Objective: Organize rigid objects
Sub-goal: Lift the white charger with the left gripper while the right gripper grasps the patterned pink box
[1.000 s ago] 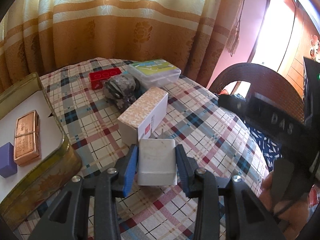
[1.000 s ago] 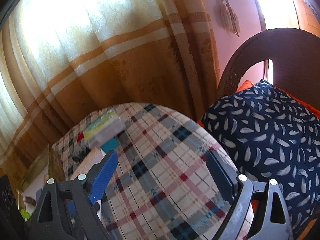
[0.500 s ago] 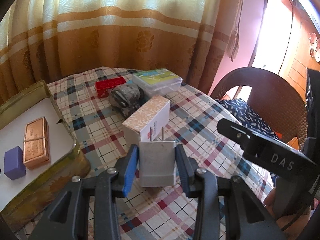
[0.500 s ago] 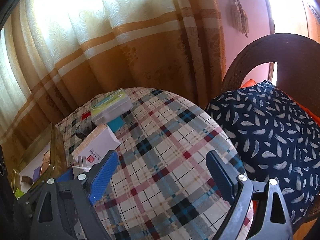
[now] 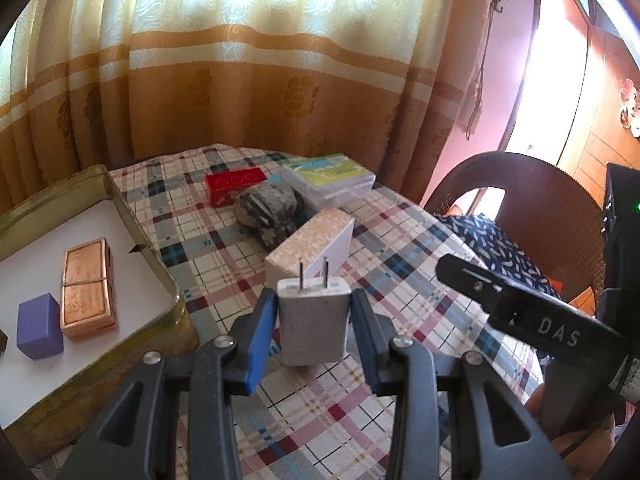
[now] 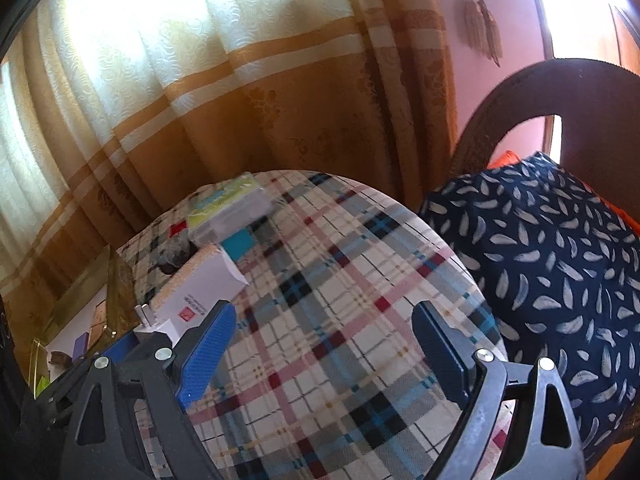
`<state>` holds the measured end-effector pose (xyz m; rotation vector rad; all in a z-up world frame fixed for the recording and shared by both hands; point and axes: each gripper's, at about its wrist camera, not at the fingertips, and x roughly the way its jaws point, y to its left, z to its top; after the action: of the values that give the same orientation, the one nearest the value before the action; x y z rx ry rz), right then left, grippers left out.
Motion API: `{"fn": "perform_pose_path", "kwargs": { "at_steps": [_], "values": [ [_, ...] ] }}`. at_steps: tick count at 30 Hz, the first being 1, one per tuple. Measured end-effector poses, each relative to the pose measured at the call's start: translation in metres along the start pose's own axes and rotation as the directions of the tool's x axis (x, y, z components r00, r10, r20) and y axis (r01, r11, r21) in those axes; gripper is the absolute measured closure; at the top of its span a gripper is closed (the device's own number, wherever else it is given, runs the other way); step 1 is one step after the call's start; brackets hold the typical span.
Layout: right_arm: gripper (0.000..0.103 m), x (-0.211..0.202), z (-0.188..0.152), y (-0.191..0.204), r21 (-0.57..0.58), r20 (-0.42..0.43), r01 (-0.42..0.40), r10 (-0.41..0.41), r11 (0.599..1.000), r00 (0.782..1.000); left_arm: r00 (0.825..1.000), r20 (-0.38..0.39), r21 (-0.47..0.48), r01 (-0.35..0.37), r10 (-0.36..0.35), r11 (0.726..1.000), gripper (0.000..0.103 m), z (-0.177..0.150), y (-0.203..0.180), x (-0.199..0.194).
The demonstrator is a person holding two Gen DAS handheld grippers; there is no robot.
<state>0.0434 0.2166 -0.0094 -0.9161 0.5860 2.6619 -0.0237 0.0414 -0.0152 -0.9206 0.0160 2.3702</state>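
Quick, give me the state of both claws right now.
Left claw: closed on the white charger, prongs pointing up.
Right claw: open, holding nothing, over the plaid tablecloth.

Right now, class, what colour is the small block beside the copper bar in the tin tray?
Purple; the block shows best in the left wrist view.

Gold-and-cream curtains hang beyond the jaws, backlit by daylight. Pink wall to the right. Table under a plaid cloth below; wicker chair with feather-print cushion right.
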Motion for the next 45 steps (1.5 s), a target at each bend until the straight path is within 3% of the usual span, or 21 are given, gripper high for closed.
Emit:
{"fn": "perform_pose_path", "kwargs": {
  "at_steps": [6,9,14,16,17,19,22,25,27,30,33,37,41,45],
  "values": [
    [0.011,0.01,0.003,0.014,-0.019,-0.019,-0.056,0.055,0.998,0.998,0.998,0.069,-0.066,0.007,-0.002,0.998,0.066,0.005,0.014,-0.014],
    [0.011,0.012,0.003,0.015,-0.006,-0.022,-0.056,0.056,0.998,0.998,0.999,0.046,-0.077,0.01,-0.006,0.997,0.068,0.004,0.017,-0.01],
    [0.011,0.005,0.002,0.004,0.024,-0.002,-0.057,0.058,0.998,0.998,0.998,-0.011,-0.014,0.06,-0.06,0.998,0.068,0.0,0.0,0.001],
    [0.011,0.005,0.002,0.002,0.021,-0.002,-0.051,0.051,0.998,0.999,0.999,-0.052,0.019,0.018,-0.017,1.0,0.065,-0.002,-0.01,0.013],
    [0.011,0.005,0.001,0.001,0.021,-0.006,-0.051,0.051,0.999,0.999,0.998,-0.058,0.027,0.004,-0.002,1.0,0.059,-0.002,-0.012,0.015],
    [0.011,0.006,0.002,0.0,0.024,-0.011,-0.051,0.051,0.998,0.999,0.997,-0.075,0.008,0.004,-0.003,1.0,0.055,-0.001,-0.013,0.022],
    [0.011,0.006,0.003,0.002,0.011,-0.013,-0.06,0.06,0.998,0.998,0.993,-0.111,-0.011,-0.044,0.043,0.999,0.055,0.002,-0.01,0.033],
    [0.011,0.008,0.008,0.002,-0.008,-0.01,-0.064,0.064,0.998,0.998,0.991,-0.124,-0.023,-0.046,0.043,0.999,0.054,0.003,-0.009,0.039],
    [0.011,0.011,0.01,-0.001,-0.004,-0.02,-0.061,0.061,0.998,0.998,0.985,-0.165,-0.017,-0.044,0.04,0.999,0.058,0.002,-0.011,0.047],
    [0.011,0.015,0.011,-0.008,0.033,-0.036,-0.059,0.061,0.998,0.998,0.986,-0.165,-0.023,-0.026,0.022,0.999,0.065,0.001,-0.01,0.046],
    [0.011,0.015,0.01,-0.009,0.038,-0.033,-0.058,0.059,0.998,0.998,0.99,-0.139,-0.058,-0.009,0.001,0.998,0.065,0.001,-0.004,0.04],
    [0.011,0.012,0.009,-0.001,-0.005,-0.018,-0.056,0.056,0.998,0.998,1.0,0.013,-0.025,-0.011,0.011,1.0,0.065,0.003,-0.008,0.009],
    [0.011,0.012,0.013,0.005,-0.012,-0.016,-0.086,0.086,0.996,0.996,0.989,0.144,-0.073,-0.014,0.024,0.997,0.065,0.007,0.002,-0.018],
    [0.011,0.016,0.017,0.017,-0.046,-0.012,-0.134,0.134,0.99,0.991,0.974,0.209,-0.179,-0.044,0.082,0.983,0.065,0.01,0.027,-0.034]
  ]
}}
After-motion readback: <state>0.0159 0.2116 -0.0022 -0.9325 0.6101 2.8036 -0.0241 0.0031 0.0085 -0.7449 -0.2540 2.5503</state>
